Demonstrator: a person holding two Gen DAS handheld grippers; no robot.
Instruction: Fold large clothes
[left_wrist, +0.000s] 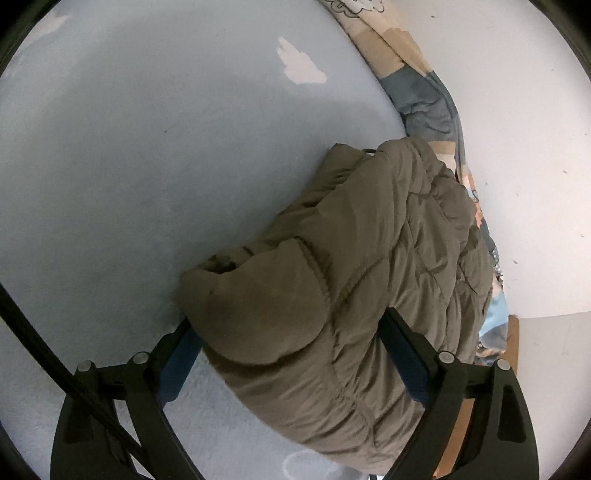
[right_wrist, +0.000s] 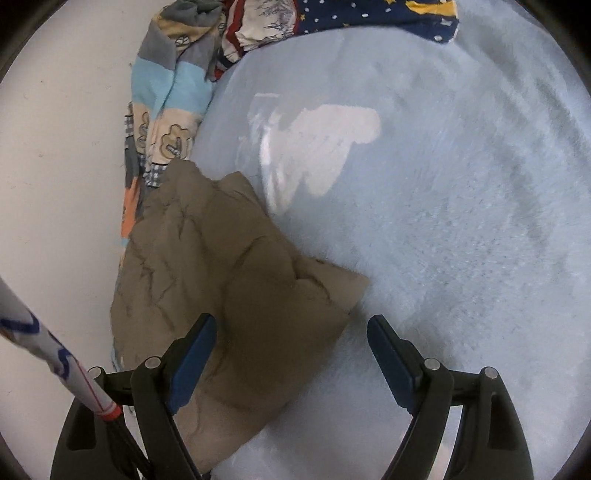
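Note:
A brown quilted jacket, folded into a thick bundle, rests on a pale blue fleece blanket near its edge. My left gripper straddles the bundle, and both blue pads press into its sides, so it is shut on the jacket. In the right wrist view the same jacket lies low and left. My right gripper stands wide open over its corner. Its left finger touches the fabric, while the right finger hangs apart over the bare blanket.
A striped, patterned cloth hangs over the blanket's edge beside the jacket, also seen as the patterned cloth. A dark blue starred cloth lies at the far end. A pale floor runs along the edge. A white cable crosses the lower left.

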